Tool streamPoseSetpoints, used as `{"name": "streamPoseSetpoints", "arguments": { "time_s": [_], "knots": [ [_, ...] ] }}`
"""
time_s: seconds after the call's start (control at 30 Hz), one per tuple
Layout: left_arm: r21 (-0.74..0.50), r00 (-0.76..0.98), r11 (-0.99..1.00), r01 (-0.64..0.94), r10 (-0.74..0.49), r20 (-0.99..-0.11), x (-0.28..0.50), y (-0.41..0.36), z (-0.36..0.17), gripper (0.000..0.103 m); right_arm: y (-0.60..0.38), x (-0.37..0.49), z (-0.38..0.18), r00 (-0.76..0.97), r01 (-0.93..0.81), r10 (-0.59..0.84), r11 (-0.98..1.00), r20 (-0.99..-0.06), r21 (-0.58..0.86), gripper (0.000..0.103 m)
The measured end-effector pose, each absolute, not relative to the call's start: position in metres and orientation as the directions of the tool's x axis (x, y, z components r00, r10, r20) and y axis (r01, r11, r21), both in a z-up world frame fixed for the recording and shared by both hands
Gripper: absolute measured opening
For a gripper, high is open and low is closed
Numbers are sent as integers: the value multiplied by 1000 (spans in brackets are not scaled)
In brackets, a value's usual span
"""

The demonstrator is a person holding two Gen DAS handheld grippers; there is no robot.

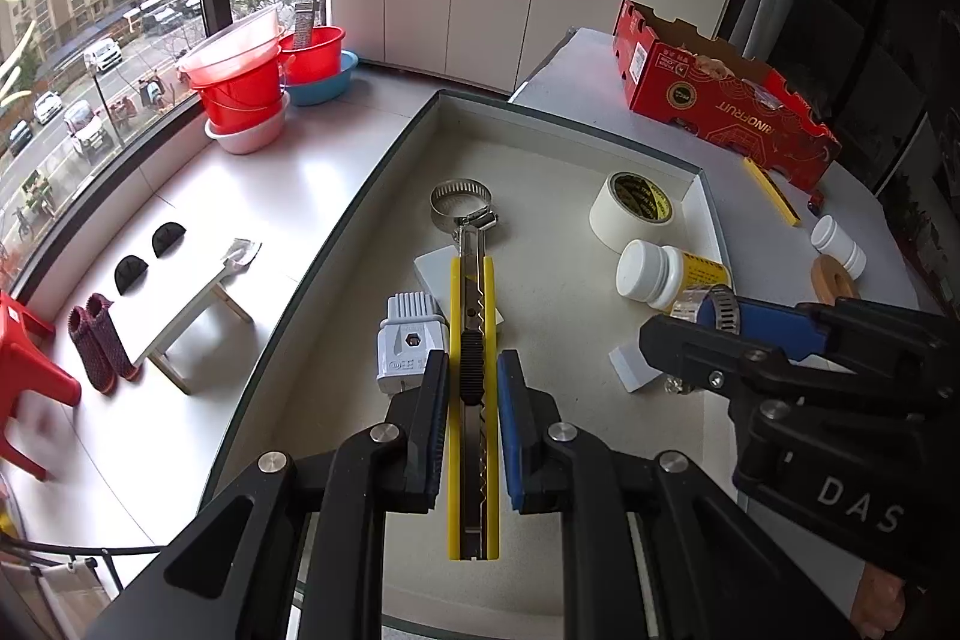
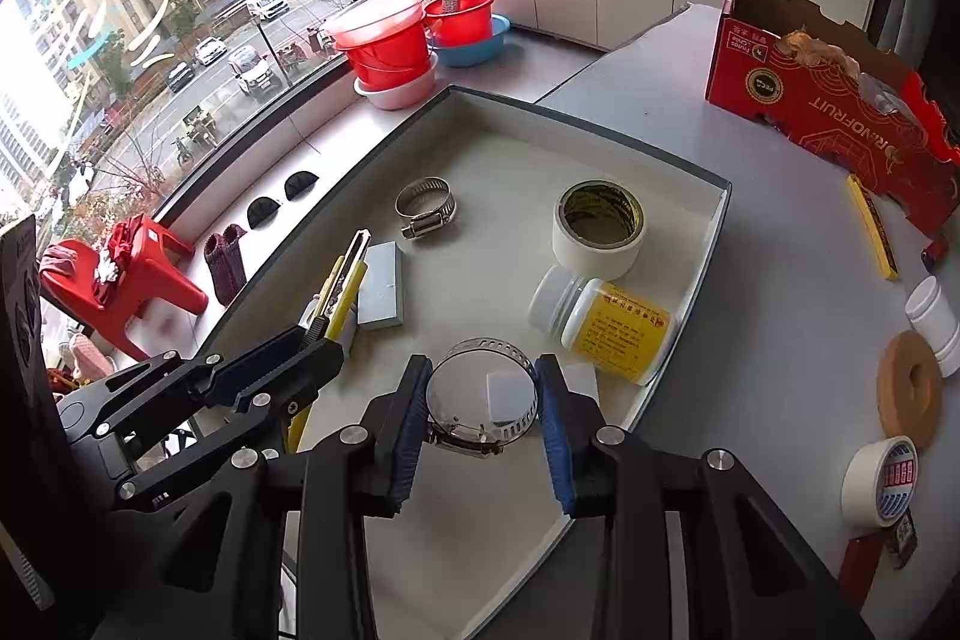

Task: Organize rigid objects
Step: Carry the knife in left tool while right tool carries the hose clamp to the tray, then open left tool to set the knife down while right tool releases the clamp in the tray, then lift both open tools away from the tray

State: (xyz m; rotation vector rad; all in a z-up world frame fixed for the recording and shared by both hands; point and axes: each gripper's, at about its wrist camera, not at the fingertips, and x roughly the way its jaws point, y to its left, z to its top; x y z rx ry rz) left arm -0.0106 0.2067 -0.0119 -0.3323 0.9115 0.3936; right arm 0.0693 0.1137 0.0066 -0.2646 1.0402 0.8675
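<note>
Both hands are at the placing step over the shallow tray (image 1: 708, 196). On the left, the left gripper (image 1: 472, 382) has its jaws clamped on a yellow utility knife (image 1: 474, 280), held lengthwise above the tray floor beside a grey plug (image 1: 408, 340). To the right, the right gripper (image 2: 481, 400) has its jaws clamped on a steel hose clamp (image 2: 483, 391), low over the tray near a white-capped pill bottle (image 2: 600, 322). Next, I judge, each piece needs setting down on bare tray floor before the jaws part.
</note>
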Motion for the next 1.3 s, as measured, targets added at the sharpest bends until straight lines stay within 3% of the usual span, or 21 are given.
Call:
{"name": "streamPoseSetpoints", "arguments": {
  "time_s": [0.5,0.53,0.6,0.63,0.67,0.7,0.77,0.97,1.07,1.3],
  "knots": [
    [-92,525,884,-459,186,-830,-4,204,-20,18,116,72,3,218,-730,495,655,-841,196,36],
    [-91,525,885,-457,186,-830,-4,204,-20,25,116,72,3,217,-731,496,654,-841,197,36],
    [-98,531,882,-460,185,-827,-5,204,-19,55,115,71,3,218,-729,494,655,-842,196,42],
    [-102,536,881,-463,186,-823,-6,204,-18,79,114,71,4,222,-725,494,660,-841,196,53],
    [-106,544,879,-465,189,-818,-7,204,-17,89,112,71,5,236,-719,495,668,-836,192,75],
    [-106,544,878,-467,192,-817,-8,204,-16,91,109,70,7,256,-713,498,676,-829,186,80],
    [-97,536,877,-470,196,-821,-7,203,-15,103,107,70,10,263,-711,499,679,-826,183,80],
    [-66,525,878,-474,222,-821,-6,200,-14,103,97,73,12,244,-689,499,692,-832,213,80],
    [-55,514,878,-476,227,-828,-5,200,-14,103,89,74,12,233,-667,504,705,-832,240,103],
    [-31,510,877,-479,250,-823,-9,195,-7,103,78,71,18,233,-654,514,711,-826,257,103]
  ]
}}
